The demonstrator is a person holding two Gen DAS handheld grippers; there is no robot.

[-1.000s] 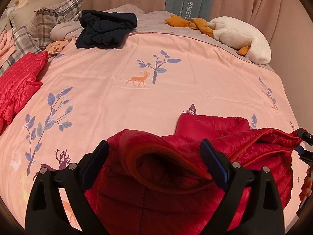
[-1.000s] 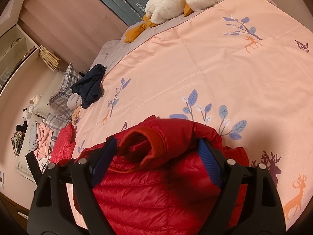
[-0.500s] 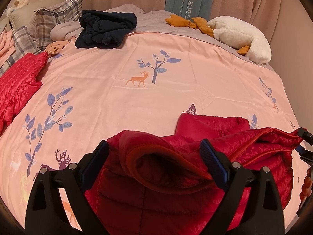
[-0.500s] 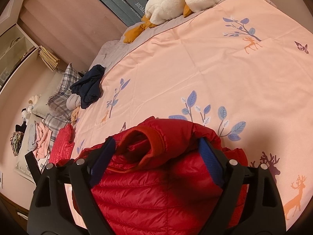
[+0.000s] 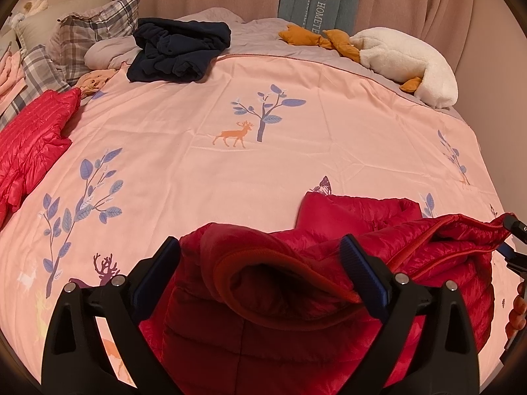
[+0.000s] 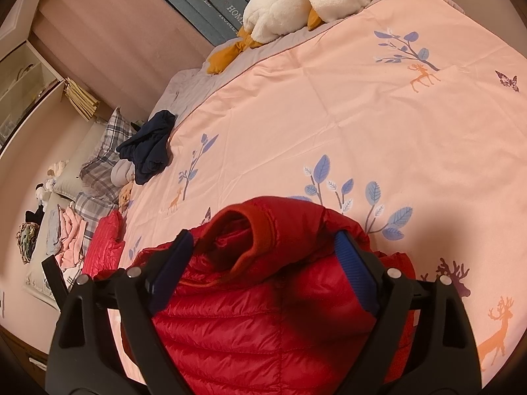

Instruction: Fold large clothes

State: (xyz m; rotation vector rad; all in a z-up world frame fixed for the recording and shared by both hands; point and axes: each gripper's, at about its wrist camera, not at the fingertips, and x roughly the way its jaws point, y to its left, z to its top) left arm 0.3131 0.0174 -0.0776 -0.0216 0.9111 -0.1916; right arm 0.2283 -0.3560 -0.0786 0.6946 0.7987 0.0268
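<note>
A red quilted puffer jacket (image 5: 296, 345) lies bunched at the near edge of the pink printed duvet (image 5: 230, 181). My left gripper (image 5: 260, 263) stands wide open over it, with an orange-lined opening of the jacket between the blue pads (image 5: 359, 270). My right gripper (image 6: 260, 256) is also wide open astride the other end of the jacket (image 6: 247, 329), its fingers flanking a rolled orange-lined edge. The jacket rests on the bed and is not lifted. Part of the right gripper shows at the right edge of the left wrist view, with a hand (image 5: 517, 312) below it.
A second red jacket (image 5: 29, 144) lies at the bed's left side. A dark navy garment (image 5: 178, 49) and plaid pillows (image 5: 92, 39) sit at the far left, a white plush goose (image 5: 408, 62) at the far right. Folded clothes (image 6: 69, 233) lie beside the pillows.
The right gripper's jaws stand slightly wider than a second ago. Both hands and the jacket have kept still.
</note>
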